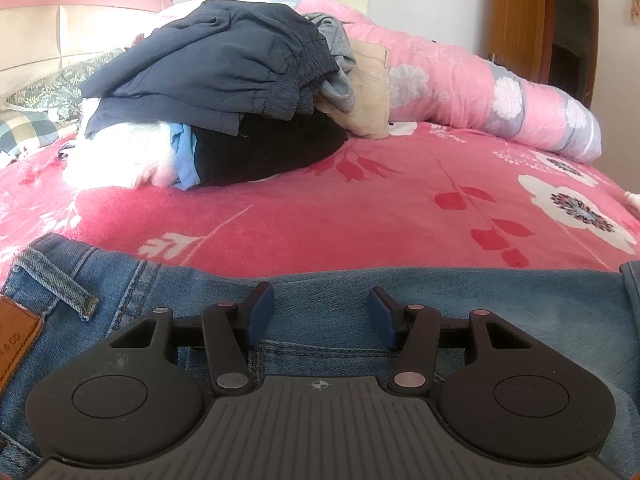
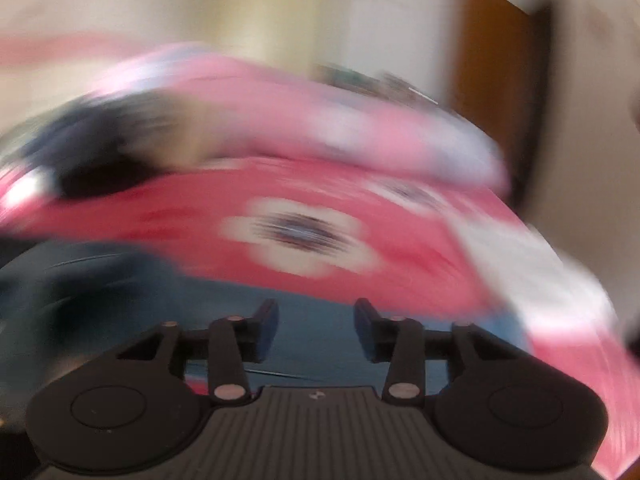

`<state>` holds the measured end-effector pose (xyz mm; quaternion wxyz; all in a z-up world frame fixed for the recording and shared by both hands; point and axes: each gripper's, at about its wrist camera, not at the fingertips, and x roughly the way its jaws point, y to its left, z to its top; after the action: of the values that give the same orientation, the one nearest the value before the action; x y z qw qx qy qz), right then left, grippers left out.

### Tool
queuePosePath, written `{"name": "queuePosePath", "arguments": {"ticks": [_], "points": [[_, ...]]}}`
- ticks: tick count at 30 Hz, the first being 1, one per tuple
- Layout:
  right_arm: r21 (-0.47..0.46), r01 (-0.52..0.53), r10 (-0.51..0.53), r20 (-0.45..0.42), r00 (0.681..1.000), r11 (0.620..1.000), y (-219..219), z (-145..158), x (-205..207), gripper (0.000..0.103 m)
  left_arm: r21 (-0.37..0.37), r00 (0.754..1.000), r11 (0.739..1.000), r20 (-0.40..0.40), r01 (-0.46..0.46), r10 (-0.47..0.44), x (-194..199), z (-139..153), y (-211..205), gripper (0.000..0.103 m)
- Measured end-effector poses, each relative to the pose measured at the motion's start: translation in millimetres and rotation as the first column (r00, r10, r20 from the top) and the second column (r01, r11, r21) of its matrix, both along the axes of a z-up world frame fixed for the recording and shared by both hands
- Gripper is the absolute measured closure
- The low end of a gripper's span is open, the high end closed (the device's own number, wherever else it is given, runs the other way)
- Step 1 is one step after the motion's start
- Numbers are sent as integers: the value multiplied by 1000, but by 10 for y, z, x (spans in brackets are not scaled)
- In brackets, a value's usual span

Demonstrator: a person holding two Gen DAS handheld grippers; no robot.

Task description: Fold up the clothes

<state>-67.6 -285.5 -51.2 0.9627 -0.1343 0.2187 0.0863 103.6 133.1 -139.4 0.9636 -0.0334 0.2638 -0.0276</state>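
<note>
While the faded blue denim jeans (image 1: pixel 328 308) lie spread across the near edge of the pink floral bedsheet (image 1: pixel 360 208), the step in hand looks like the first fold of this garment, not yet started. The left gripper (image 1: pixel 322 314) hovers over the waistband, close to the belt loop (image 1: pixel 56 284) and the brown leather brand patch (image 1: pixel 18 340); its fingers (image 1: pixel 262 312) stand roughly half open with only denim beneath them and nothing pinched. The right gripper (image 2: pixel 316 330) is shown in a heavily smeared view; its fingers (image 2: pixel 268 330) are likewise parted about halfway, with blue cloth (image 2: pixel 312 344) below them but none caught between the pads, so it holds nothing.

Farther up the bed sits a heap of unfolded clothes (image 1: pixel 216 92), dark navy shorts on top with grey, tan, black and white pieces under them, and a rolled pink flowered quilt (image 1: pixel 500 92) beyond.

Judging by this, the next move calls for each gripper to settle on an edge of the jeans, the left at the waistband and the right further along, then close on the denim so that both lift together. A one-sided grip would probably drag the heavy cloth askew.
</note>
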Motion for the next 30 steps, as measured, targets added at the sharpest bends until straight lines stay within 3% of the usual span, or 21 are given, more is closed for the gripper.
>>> {"name": "queuePosePath", "arguments": {"ticks": [2,5,7,9,13,17,20,23,26,30], "points": [[-69,-192,192,0,981,979,586,17,-160,51,-6,1000,1000,1,2,-2,-2,0,9,50],[-120,-422,417,-68,907,899,1287,-98,-354,47,-14,1000,1000,3,4,-4,-5,-1,19,49],[-173,-522,505,-132,853,835,1641,-281,-382,47,-16,1000,1000,2,6,-6,-5,0,19,49],[-240,-575,545,-185,818,782,1923,-487,-407,48,-18,1000,1000,3,7,-7,-8,0,19,49],[-366,-595,549,-232,803,716,2237,-826,-414,48,-29,1000,1000,6,10,-10,-17,-2,33,48],[-515,-538,494,-235,837,667,2247,-1116,-482,56,-36,1000,999,8,11,-11,-23,-3,43,48],[-452,-508,457,-225,860,734,2195,-1097,-407,72,-38,1000,999,8,12,-12,-23,-4,43,48],[-396,-478,434,-201,878,784,2096,-972,-397,95,-39,1000,999,9,12,-11,-27,-2,47,48],[-355,-441,411,-160,898,824,1983,-830,-394,99,-39,1000,999,9,12,-11,-29,-2,50,48],[-245,-345,337,-77,938,906,1680,-474,-311,99,-37,1000,999,9,11,-11,-29,-1,45,48]]}}
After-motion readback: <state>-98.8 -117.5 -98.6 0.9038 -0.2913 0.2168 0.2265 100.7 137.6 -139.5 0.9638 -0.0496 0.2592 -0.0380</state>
